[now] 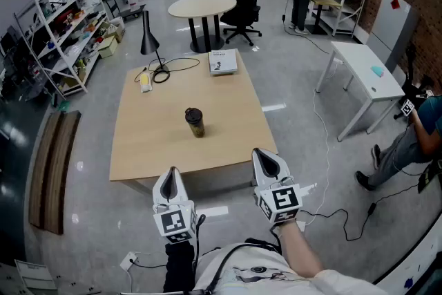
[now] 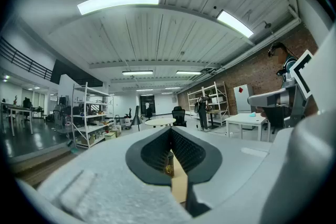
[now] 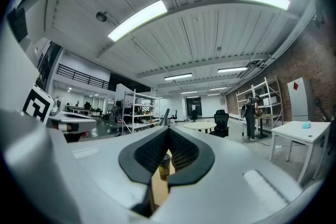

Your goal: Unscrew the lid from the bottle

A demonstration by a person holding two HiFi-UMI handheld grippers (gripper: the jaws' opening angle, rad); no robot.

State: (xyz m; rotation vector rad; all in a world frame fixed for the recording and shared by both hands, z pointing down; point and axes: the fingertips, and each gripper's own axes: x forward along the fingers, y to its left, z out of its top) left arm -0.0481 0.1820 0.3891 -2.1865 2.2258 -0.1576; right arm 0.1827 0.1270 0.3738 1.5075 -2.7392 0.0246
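A dark bottle [image 1: 194,122] with a black lid stands upright near the middle of the wooden table [image 1: 152,141]. Both grippers hover off the table's near edge, pointing at the bottle and well short of it. My left gripper [image 1: 171,177] is shut and holds nothing. My right gripper [image 1: 263,157] is also shut and holds nothing. The left gripper view shows only a sliver of the bottle [image 2: 168,169] past the closed jaws of the left gripper [image 2: 170,132]. In the right gripper view the bottle [image 3: 165,164] stands beyond the closed jaws of the right gripper [image 3: 169,131].
At the table's far edge are a black lamp [image 1: 148,34], a coiled cable [image 1: 169,68], a yellow item [image 1: 145,80] and a book [image 1: 223,61]. Beyond stand a round table [image 1: 202,5] and an office chair [image 1: 244,0]. A white table [image 1: 366,69] and a person [image 1: 414,141] are at the right.
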